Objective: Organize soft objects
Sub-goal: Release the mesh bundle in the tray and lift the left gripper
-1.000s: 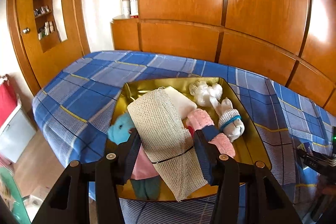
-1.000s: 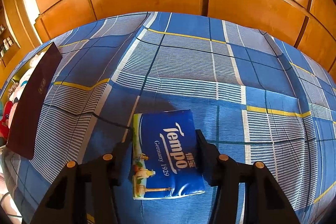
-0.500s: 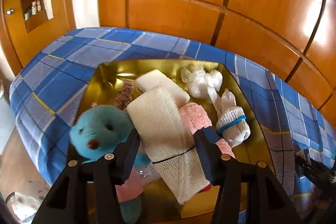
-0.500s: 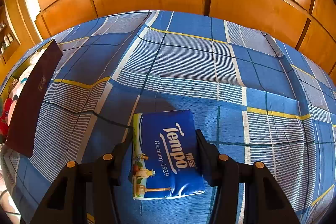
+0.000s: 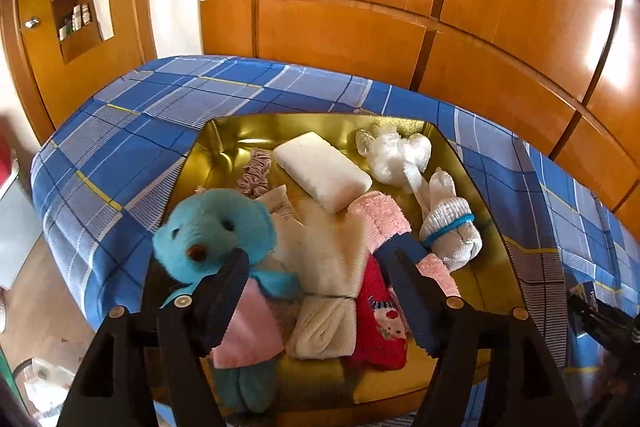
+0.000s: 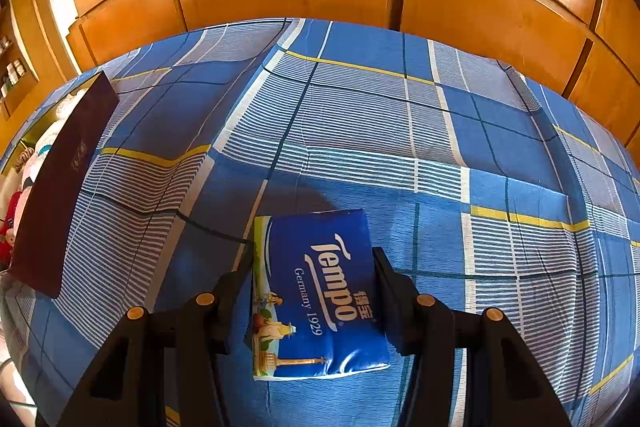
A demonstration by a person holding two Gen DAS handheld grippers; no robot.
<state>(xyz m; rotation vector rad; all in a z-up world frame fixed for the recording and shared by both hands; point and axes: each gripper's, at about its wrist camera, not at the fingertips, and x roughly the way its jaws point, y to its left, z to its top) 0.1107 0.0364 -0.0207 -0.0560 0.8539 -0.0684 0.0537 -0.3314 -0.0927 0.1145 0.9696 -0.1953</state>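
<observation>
Fingers of the left gripper (image 5: 316, 267) are spreading apart, clear of the cream gauze roll (image 5: 334, 291) that lies between them inside the gold tray (image 5: 484, 195), toward its near edge. Just left of the roll sits a blue plush bear (image 5: 216, 231); just right lie a red sock (image 5: 378, 323) and a pink towel roll (image 5: 380, 217). A white sock bundle (image 5: 448, 223) rests by the tray's right wall, a white sponge block (image 5: 324, 175) and crumpled plastic bag (image 5: 394, 151) toward its far edge. Fingers of the right gripper (image 6: 314, 269) are clamped on a blue tissue pack (image 6: 320, 295) above the plaid bedspread (image 6: 360, 131), well right of the tray's dark outer wall (image 6: 60, 183).
</observation>
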